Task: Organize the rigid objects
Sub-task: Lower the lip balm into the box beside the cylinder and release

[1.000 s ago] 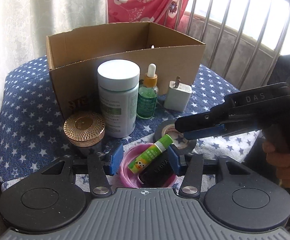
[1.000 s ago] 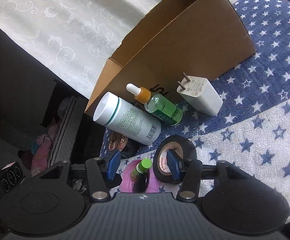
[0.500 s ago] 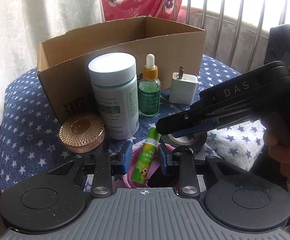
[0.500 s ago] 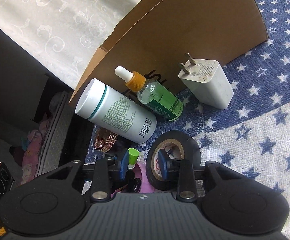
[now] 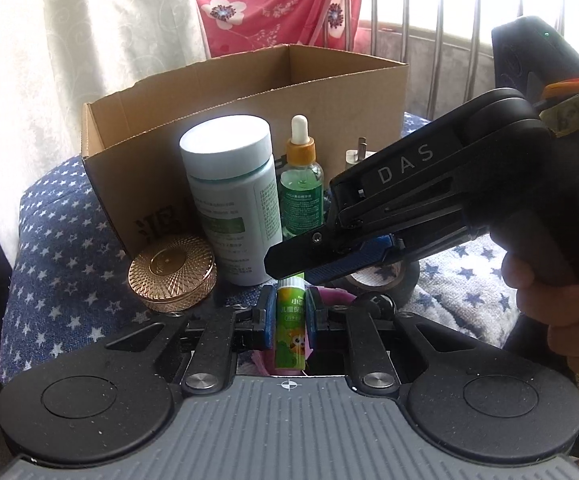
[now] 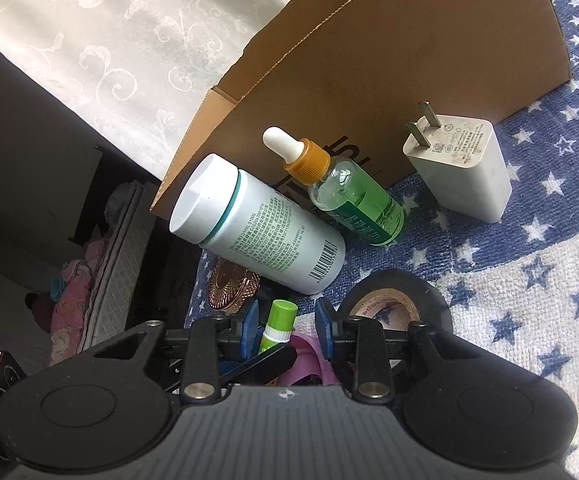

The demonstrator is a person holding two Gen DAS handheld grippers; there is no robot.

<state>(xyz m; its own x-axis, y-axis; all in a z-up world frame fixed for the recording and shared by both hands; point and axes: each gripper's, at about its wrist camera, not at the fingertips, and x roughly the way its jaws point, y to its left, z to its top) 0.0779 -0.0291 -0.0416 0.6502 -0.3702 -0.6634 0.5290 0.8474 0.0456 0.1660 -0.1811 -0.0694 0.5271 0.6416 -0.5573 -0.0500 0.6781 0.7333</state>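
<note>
A: Why is the lip balm tube (image 5: 289,322) standing up like that?

B: The left gripper (image 5: 287,316) has its jaws clenched on it, above the pink bowl (image 5: 331,294) at the table's near edge. The right gripper (image 6: 285,322) hovers with jaws parted; the cardboard box (image 5: 245,92) probably awaits it.

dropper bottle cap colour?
Orange collar with a white rubber bulb on the dropper bottle; clearest in the right wrist view.

Two bottles (image 6: 257,232) (image 6: 353,200) (one box (image 6: 409,60)), one charger (image 6: 461,172)
</note>
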